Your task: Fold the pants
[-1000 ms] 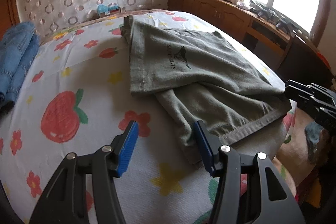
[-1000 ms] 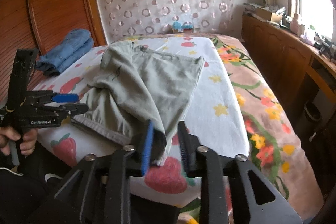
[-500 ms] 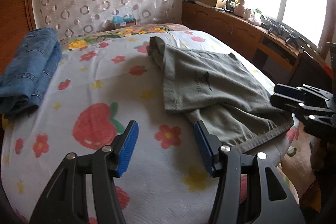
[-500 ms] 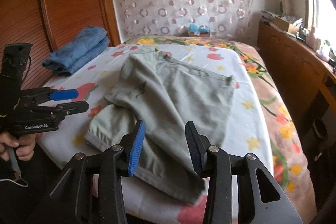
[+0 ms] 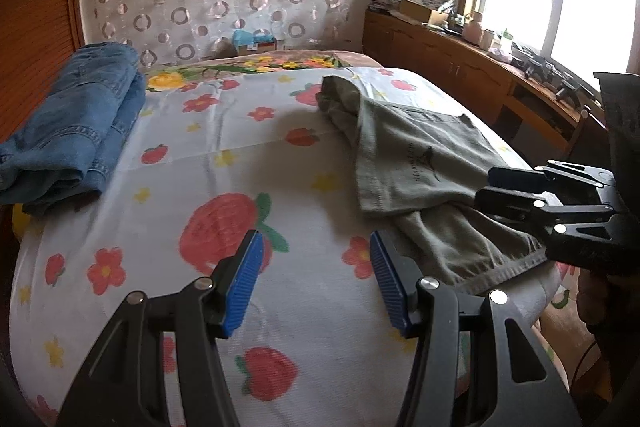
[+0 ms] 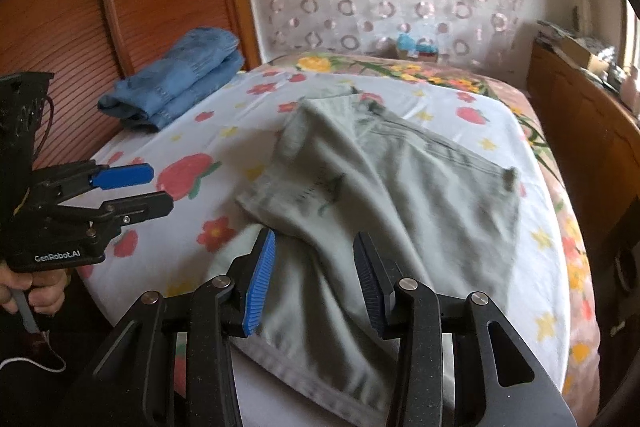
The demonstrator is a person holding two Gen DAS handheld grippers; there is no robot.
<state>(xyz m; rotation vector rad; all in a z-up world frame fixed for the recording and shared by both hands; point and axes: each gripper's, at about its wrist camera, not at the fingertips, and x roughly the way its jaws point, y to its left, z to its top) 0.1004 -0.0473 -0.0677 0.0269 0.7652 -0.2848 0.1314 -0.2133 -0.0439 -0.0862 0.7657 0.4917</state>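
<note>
My right gripper hangs half-open and empty right over the pants, their length running away from me, while my left gripper, also parted and empty, sits off to their side.

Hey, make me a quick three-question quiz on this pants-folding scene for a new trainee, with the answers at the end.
1. True or false: the right gripper is clamped on the grey-green pants.
2. Which item lies already folded by the wooden wall? A) blue jeans B) a white towel C) a red sweater
3. Fill in: the left gripper hovers over the bare ____ sheet, beside the pants.

Key:
1. False. Its jaws stand apart above the cloth, having just been opening, with nothing pinched between the pads.
2. A
3. Strawberry-printed (fruit and flower pattern)
</note>
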